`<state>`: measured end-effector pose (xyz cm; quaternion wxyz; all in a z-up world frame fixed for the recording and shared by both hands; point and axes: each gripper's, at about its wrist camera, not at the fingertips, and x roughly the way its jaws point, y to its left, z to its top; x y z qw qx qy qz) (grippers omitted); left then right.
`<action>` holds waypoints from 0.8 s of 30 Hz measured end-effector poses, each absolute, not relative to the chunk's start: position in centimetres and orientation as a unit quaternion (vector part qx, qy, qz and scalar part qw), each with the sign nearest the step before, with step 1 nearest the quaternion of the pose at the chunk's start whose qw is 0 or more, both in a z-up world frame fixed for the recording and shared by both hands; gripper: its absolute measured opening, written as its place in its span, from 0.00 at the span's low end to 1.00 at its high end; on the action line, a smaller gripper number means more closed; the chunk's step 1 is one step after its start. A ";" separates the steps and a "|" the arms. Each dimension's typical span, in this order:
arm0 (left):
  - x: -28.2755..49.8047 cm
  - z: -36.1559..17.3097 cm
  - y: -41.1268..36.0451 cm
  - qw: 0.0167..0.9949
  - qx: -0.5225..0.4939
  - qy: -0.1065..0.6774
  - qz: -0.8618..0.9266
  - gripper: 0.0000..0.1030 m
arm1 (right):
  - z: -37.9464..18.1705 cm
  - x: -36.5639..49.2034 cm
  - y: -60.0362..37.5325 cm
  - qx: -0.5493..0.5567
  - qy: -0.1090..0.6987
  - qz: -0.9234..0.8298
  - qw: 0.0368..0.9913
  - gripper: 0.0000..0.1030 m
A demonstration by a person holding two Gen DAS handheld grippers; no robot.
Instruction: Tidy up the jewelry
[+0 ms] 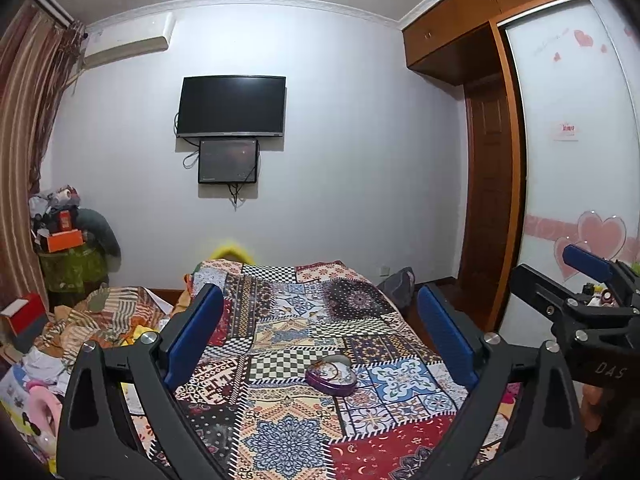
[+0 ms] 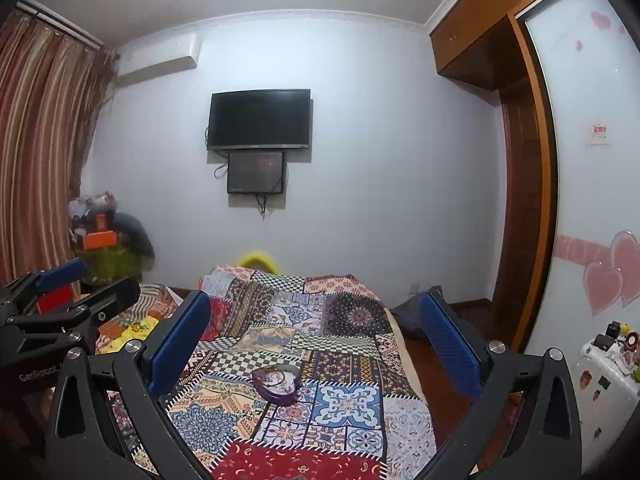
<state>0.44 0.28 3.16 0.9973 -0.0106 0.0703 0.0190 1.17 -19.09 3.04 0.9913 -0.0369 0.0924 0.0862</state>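
**Both grippers wide open over the bed, nothing in either**

So the purple heart-shaped tin (image 1: 331, 375) is sitting open on the patchwork bedspread (image 1: 288, 432), with what looks like bangles and bits of jewelry inside. Left gripper (image 1: 322, 344) has its blue pads spread right out, holding nothing, tin on the spread between them. Right gripper (image 2: 316, 350) same deal, fully spread and empty, hovering just beside the left

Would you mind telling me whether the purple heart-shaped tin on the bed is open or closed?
Open: the purple heart-shaped tin has no lid on, and jewelry loops show inside it.
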 end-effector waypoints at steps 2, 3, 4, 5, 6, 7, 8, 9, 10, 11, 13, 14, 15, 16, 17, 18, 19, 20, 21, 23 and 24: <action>0.6 3.0 0.2 0.997 -0.008 0.073 0.019 0.96 | 3.1 1.2 -19.1 -0.036 0.095 0.088 0.991 1.00; 0.6 2.9 0.1 0.997 -0.007 0.074 0.019 0.96 | 3.1 1.2 -19.2 -0.035 0.097 0.088 0.991 1.00; 0.7 2.9 0.1 0.997 -0.006 0.076 0.020 0.97 | 3.1 1.2 -19.2 -0.035 0.097 0.087 0.991 1.00; 0.8 2.7 0.0 0.997 -0.004 0.078 0.022 0.97 | 3.1 1.2 -19.2 -0.036 0.098 0.087 0.991 1.00; 0.9 2.6 0.0 0.997 -0.002 0.079 0.023 0.97 | 3.0 1.2 -19.2 -0.037 0.099 0.086 0.991 1.00; 1.0 2.6 0.0 0.997 -0.002 0.080 0.023 0.98 | 3.1 1.1 -19.2 -0.038 0.100 0.086 0.990 1.00; 1.0 2.5 0.0 0.996 -0.002 0.081 0.022 0.98 | 3.0 1.2 -19.2 -0.038 0.101 0.085 0.990 1.00; 1.0 2.5 0.0 0.996 -0.002 0.082 0.022 0.98 | 3.0 1.2 -19.2 -0.039 0.102 0.085 0.990 1.00; 1.0 2.4 0.0 0.996 -0.001 0.083 0.022 0.98 | 3.0 1.2 -19.2 -0.039 0.103 0.085 0.990 1.00; 1.0 2.4 0.0 0.996 -0.001 0.084 0.022 0.98 | 3.1 1.2 -19.3 -0.038 0.104 0.085 0.990 1.00; 1.0 2.4 0.1 0.996 -0.002 0.084 0.022 0.98 | 3.0 1.2 -19.3 -0.036 0.105 0.086 0.990 1.00; 1.1 2.4 0.1 0.996 -0.002 0.084 0.022 0.98 | 3.1 1.2 -19.4 -0.036 0.106 0.086 0.990 1.00; 1.1 2.4 0.1 0.996 -0.003 0.084 0.022 0.99 | 3.1 1.2 -19.4 -0.036 0.107 0.085 0.990 1.00; 1.1 2.5 0.1 0.996 -0.003 0.084 0.022 0.99 | 3.2 1.3 -19.4 -0.036 0.107 0.085 0.990 1.00; 1.1 2.5 0.2 0.996 -0.003 0.084 0.023 0.99 | 3.2 1.3 -19.4 -0.035 0.108 0.085 0.990 1.00; 1.2 2.5 0.2 0.996 -0.003 0.085 0.024 0.99 | 3.2 1.4 -19.4 -0.035 0.109 0.085 0.990 1.00; 1.2 2.5 0.2 0.996 -0.003 0.085 0.025 0.99 | 3.2 1.4 -19.5 -0.034 0.110 0.085 0.990 1.00; 1.2 2.5 0.3 0.996 -0.004 0.086 0.025 0.99 | 3.2 1.4 -19.5 -0.034 0.111 0.084 0.990 1.00; 1.3 2.4 0.3 0.996 -0.005 0.087 0.025 0.99 | 3.3 1.5 -19.5 -0.034 0.111 0.084 0.990 1.00; 1.4 2.4 0.2 0.996 -0.007 0.088 0.026 0.99 | 3.3 1.5 -19.5 -0.032 0.112 0.084 0.990 1.00; 1.4 2.5 0.3 0.996 -0.007 0.088 0.026 0.99 | 3.4 1.5 -19.5 -0.031 0.113 0.084 0.990 1.00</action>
